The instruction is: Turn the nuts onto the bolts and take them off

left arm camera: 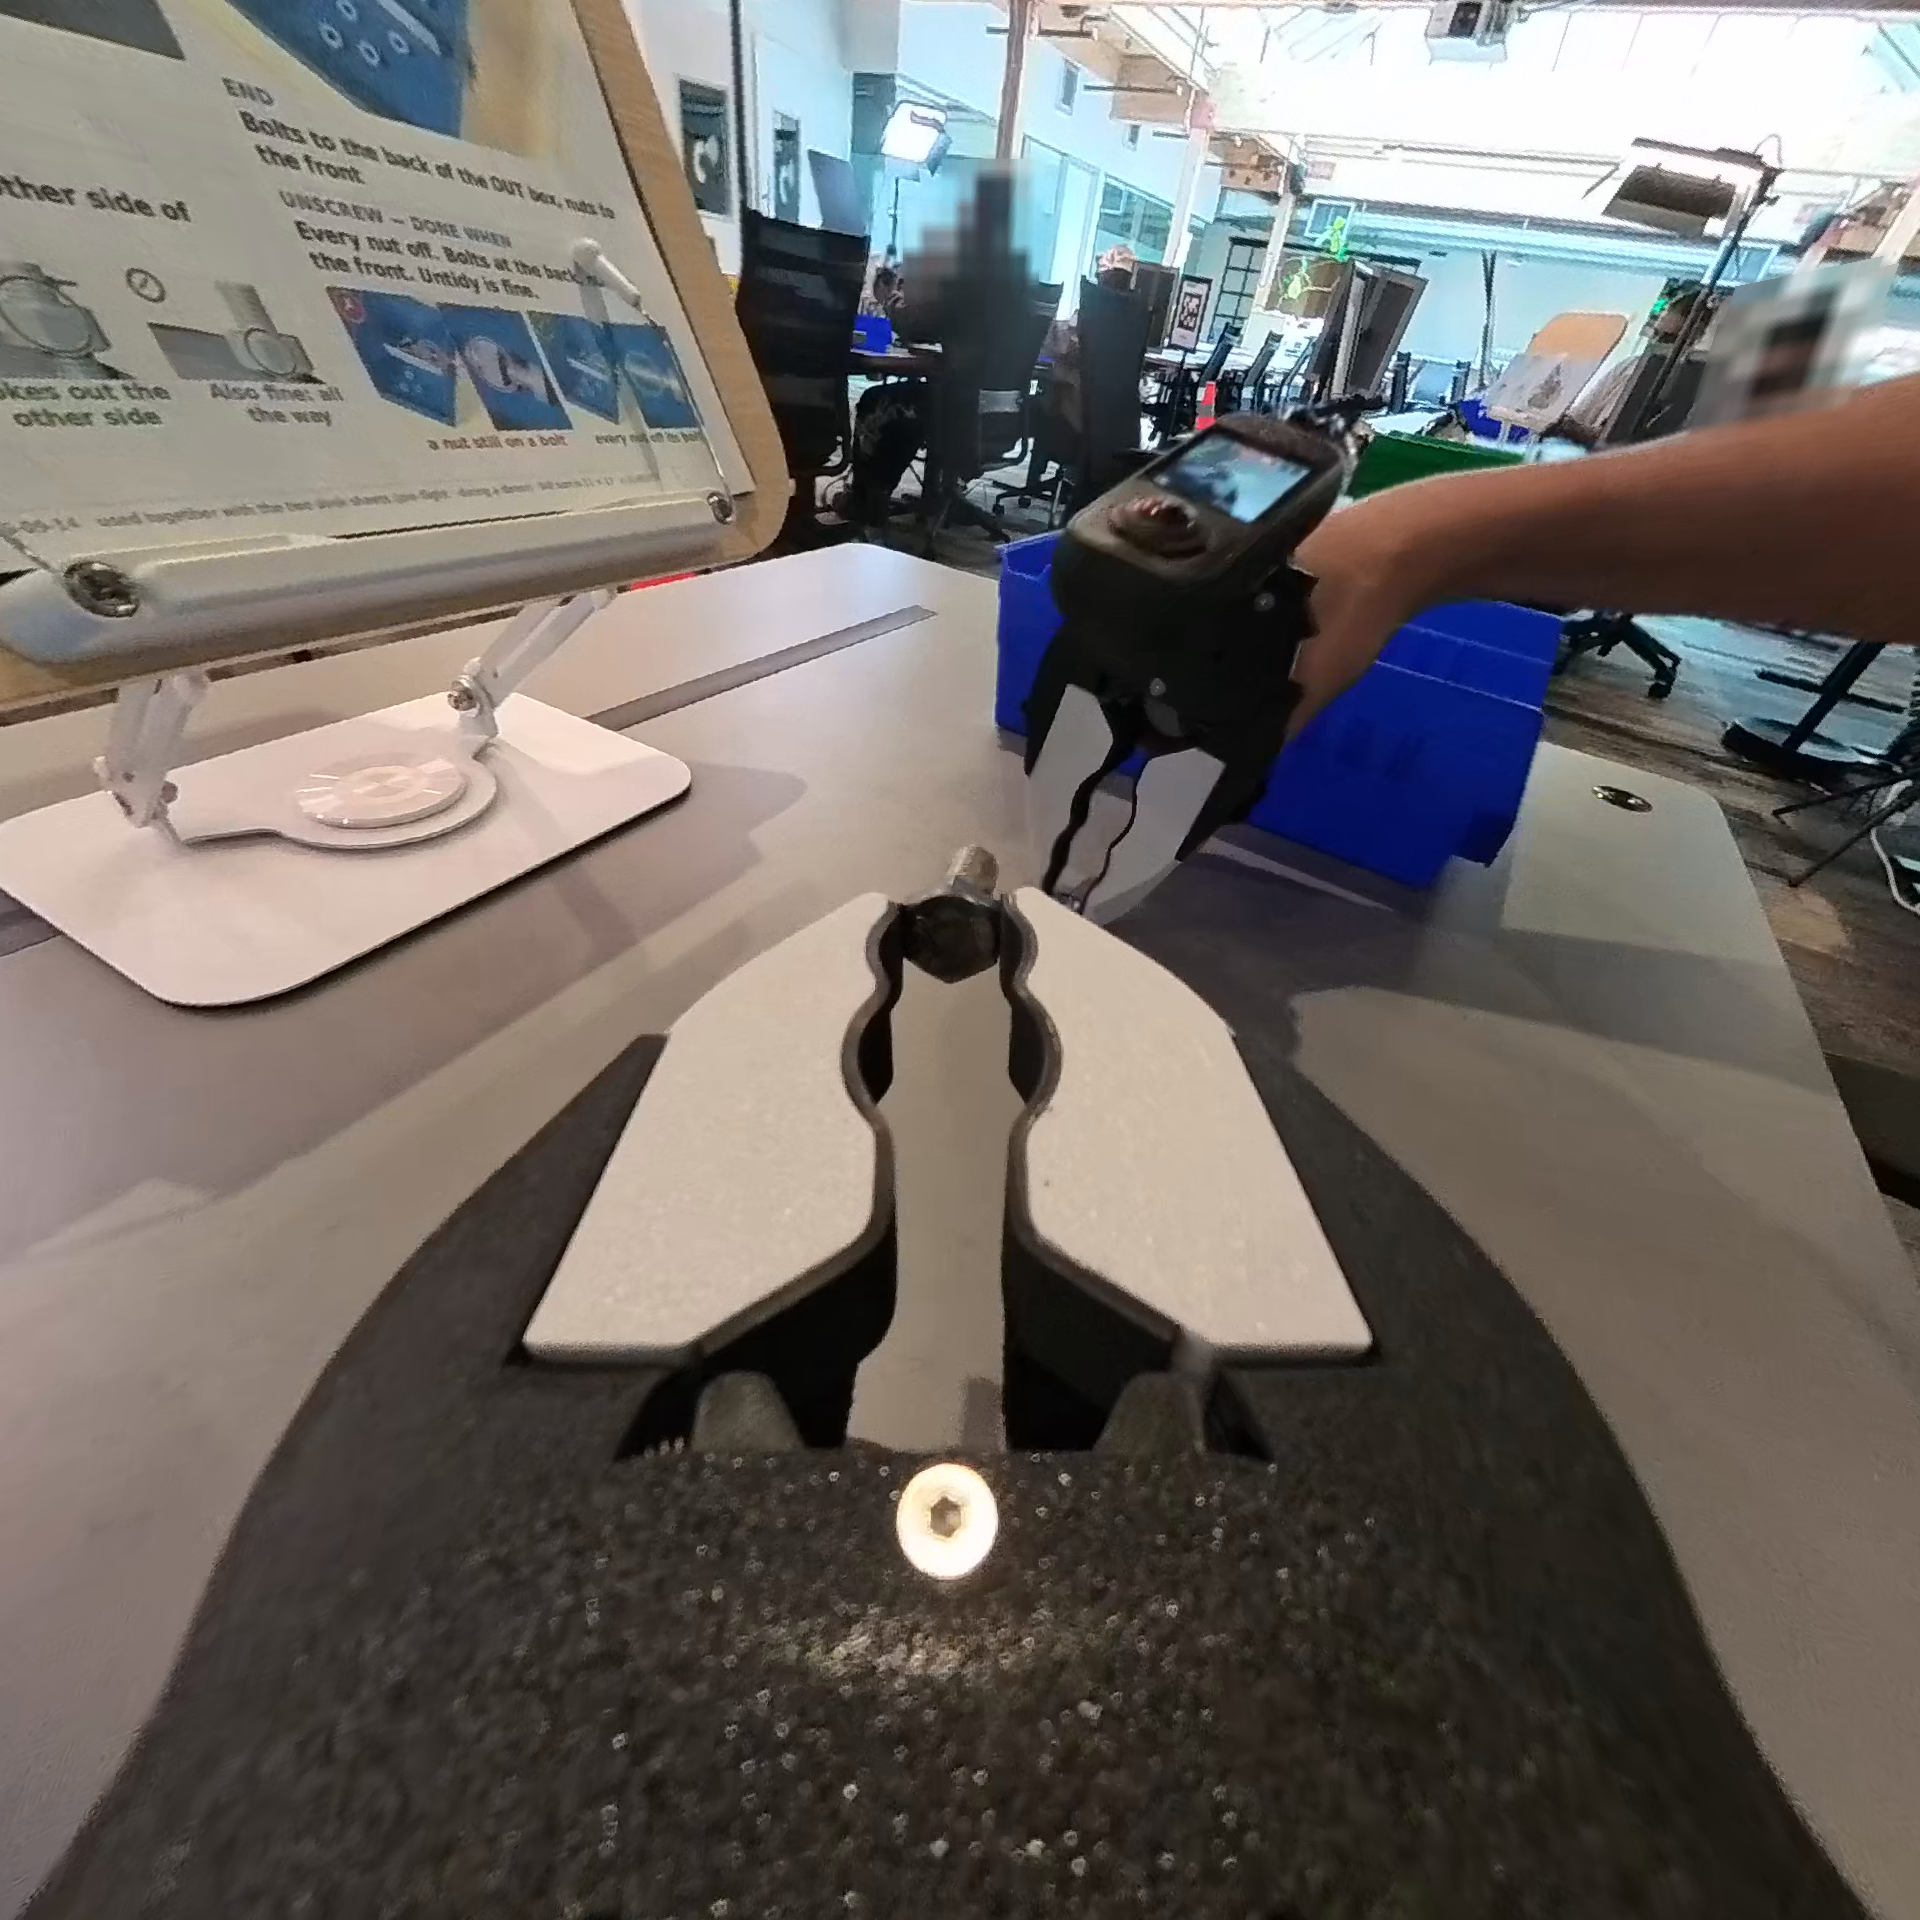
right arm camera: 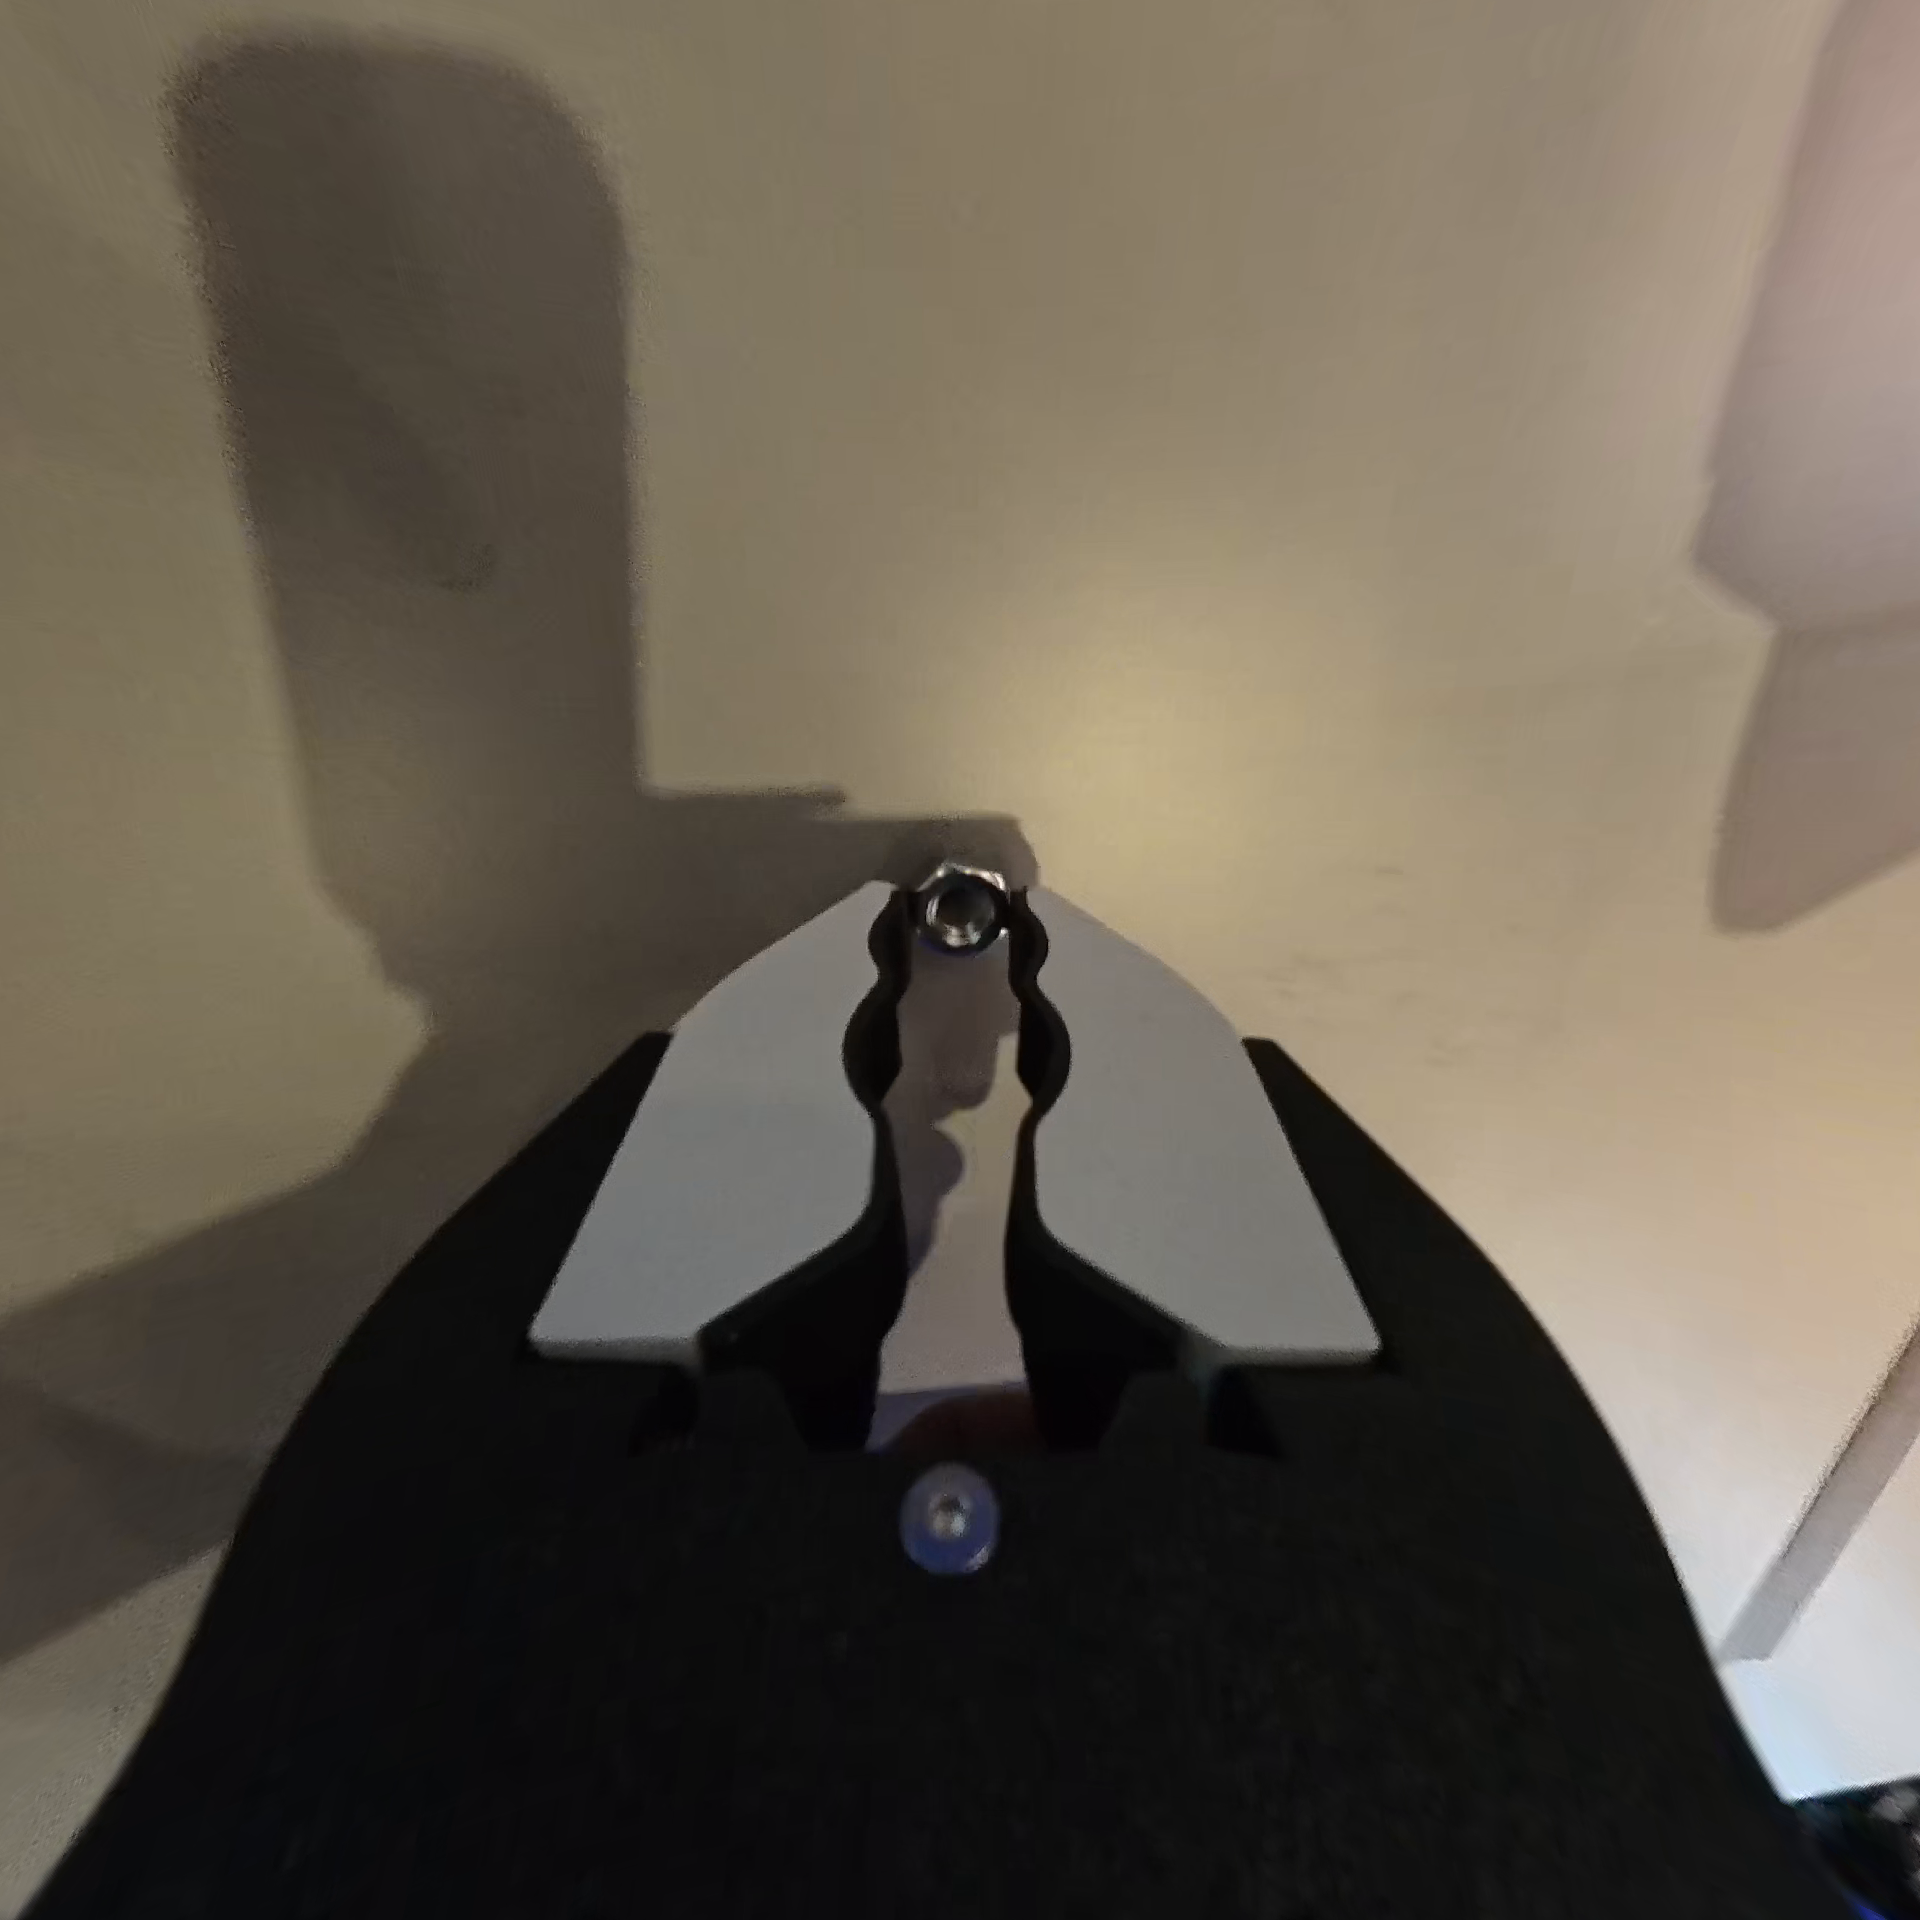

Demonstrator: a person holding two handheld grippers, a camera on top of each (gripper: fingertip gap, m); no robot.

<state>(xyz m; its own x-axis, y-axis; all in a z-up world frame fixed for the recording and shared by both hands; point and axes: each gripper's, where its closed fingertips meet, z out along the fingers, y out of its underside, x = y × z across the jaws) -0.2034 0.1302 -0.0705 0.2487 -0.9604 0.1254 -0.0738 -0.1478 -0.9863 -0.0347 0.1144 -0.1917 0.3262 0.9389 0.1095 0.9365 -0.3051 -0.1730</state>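
A dark metal bolt (left arm camera: 951,925) with a six-sided head and a silver threaded end sits pinched at the tips of the left hand-held gripper (left arm camera: 954,940), pointing away from it. A small shiny silver nut (right arm camera: 957,906) is squeezed at the tips of the right hand-held gripper (right arm camera: 957,914), its hole facing the camera. Ahead and right of the left one are a blue plastic bin (left arm camera: 1382,727) and a person's hand (left arm camera: 1351,603). To its left, a white stand (left arm camera: 343,821) rests on the grey bench (left arm camera: 1455,1195).
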